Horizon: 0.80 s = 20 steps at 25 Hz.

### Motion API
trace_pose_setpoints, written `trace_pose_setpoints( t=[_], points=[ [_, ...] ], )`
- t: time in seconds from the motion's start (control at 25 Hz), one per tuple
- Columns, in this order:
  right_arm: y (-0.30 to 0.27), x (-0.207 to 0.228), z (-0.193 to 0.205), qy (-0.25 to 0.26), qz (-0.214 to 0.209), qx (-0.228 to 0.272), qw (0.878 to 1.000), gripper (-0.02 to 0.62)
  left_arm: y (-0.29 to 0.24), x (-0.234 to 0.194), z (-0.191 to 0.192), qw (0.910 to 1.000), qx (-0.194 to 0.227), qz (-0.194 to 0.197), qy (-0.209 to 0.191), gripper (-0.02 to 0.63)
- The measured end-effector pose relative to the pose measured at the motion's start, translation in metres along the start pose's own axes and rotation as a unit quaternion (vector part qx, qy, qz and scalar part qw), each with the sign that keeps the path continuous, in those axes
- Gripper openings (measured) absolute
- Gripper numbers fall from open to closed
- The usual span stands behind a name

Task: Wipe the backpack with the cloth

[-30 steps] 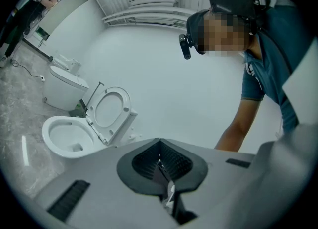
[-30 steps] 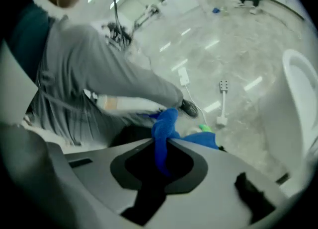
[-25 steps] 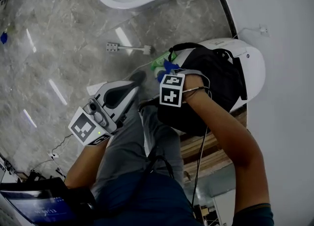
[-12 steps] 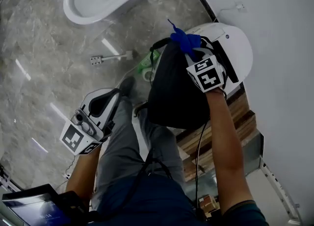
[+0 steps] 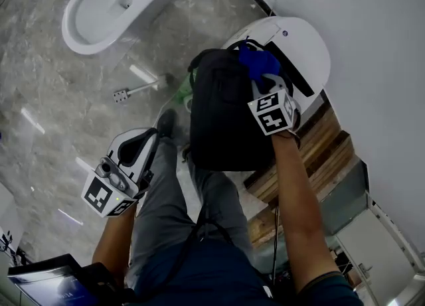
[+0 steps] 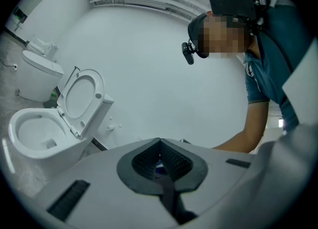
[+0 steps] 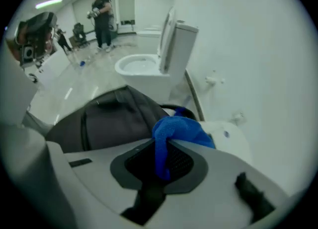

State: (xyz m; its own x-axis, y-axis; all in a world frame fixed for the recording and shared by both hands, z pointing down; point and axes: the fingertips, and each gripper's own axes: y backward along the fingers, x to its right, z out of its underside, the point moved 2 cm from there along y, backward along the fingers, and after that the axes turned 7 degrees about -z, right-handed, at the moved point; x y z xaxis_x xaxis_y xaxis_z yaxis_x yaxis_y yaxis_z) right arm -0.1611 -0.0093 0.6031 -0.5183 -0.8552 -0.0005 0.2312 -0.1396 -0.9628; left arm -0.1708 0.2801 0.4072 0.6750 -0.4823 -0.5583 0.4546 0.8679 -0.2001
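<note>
Clamped on a fold of the soft blue cloth (image 7: 181, 129), the right tongs (image 7: 160, 159) face the black fabric backpack (image 7: 114, 116) just ahead, which likely sags under wiping; the left tongs (image 6: 160, 159) rest together, empty.

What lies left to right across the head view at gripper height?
Left gripper → black backpack → right gripper shut on the blue cloth → white wall.

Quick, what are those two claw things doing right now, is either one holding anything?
Left gripper: closed, nothing between its jaws.
Right gripper: closed on the blue cloth.
</note>
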Motion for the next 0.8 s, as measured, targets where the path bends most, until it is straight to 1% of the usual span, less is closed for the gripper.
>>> trace_pose_setpoints(
  t=[0.08,0.12,0.16,0.2,0.24,0.28,0.32,0.36,0.44,0.48,0.52,0.56,0.6,0.68,0.72,0.8],
  points=[
    [-0.021,-0.038,-0.047,0.032,-0.056,0.039,0.997,0.048,-0.005,0.004,-0.001,1.0000,-0.002,0.005,0.001,0.006],
    [-0.025,-0.051,-0.066,0.042,-0.078,0.051,0.995,0.048,-0.006,0.005,-0.002,1.0000,-0.003,0.006,0.001,0.006],
    [-0.024,-0.058,-0.077,0.047,-0.093,0.054,0.993,0.048,-0.008,0.005,-0.003,1.0000,-0.003,0.007,0.000,0.006],
    [-0.022,-0.057,-0.078,0.049,-0.098,0.047,0.993,0.048,-0.008,0.005,-0.003,1.0000,-0.003,0.007,-0.001,0.006],
    [-0.020,-0.048,-0.067,0.051,-0.090,0.031,0.994,0.048,-0.008,0.005,-0.004,1.0000,-0.002,0.007,-0.002,0.006],
    [-0.017,-0.033,-0.048,0.053,-0.072,0.007,0.996,0.048,-0.006,0.004,-0.004,1.0000,-0.002,0.006,-0.002,0.006],
    [-0.012,-0.014,-0.023,0.049,-0.047,-0.015,0.998,0.048,-0.005,0.004,-0.004,1.0000,-0.002,0.005,-0.002,0.006],
    [-0.004,0.008,0.003,0.035,-0.021,-0.026,0.999,0.048,-0.003,0.003,-0.003,1.0000,-0.002,0.003,-0.002,0.006],
    [0.022,0.046,0.042,-0.013,0.026,-0.010,1.000,0.048,-0.001,0.001,-0.002,1.0000,-0.002,0.001,-0.002,0.006],
    [0.033,0.056,0.052,-0.032,0.041,0.004,0.999,0.048,0.001,0.000,-0.001,1.0000,-0.003,0.001,-0.002,0.006],
    [0.040,0.058,0.056,-0.039,0.050,0.012,0.998,0.048,0.002,0.000,0.000,1.0000,-0.004,0.001,-0.002,0.006],
    [0.040,0.051,0.054,-0.036,0.050,0.014,0.998,0.048,0.003,0.000,0.001,1.0000,-0.006,0.002,-0.001,0.006],
    [0.035,0.036,0.047,-0.029,0.040,0.015,0.999,0.048,0.003,0.000,0.003,1.0000,-0.007,0.003,-0.001,0.006],
    [0.023,-0.010,0.019,-0.023,-0.004,0.034,0.999,0.048,0.001,0.003,0.003,0.9999,-0.010,0.008,0.000,0.006],
    [0.020,-0.035,0.000,-0.020,-0.028,0.052,0.998,0.048,-0.001,0.004,0.003,0.9999,-0.010,0.011,0.000,0.006],
    [0.019,-0.080,-0.039,-0.004,-0.059,0.089,0.994,0.048,-0.004,0.005,0.000,0.9998,-0.009,0.016,-0.002,0.006]
  ],
)
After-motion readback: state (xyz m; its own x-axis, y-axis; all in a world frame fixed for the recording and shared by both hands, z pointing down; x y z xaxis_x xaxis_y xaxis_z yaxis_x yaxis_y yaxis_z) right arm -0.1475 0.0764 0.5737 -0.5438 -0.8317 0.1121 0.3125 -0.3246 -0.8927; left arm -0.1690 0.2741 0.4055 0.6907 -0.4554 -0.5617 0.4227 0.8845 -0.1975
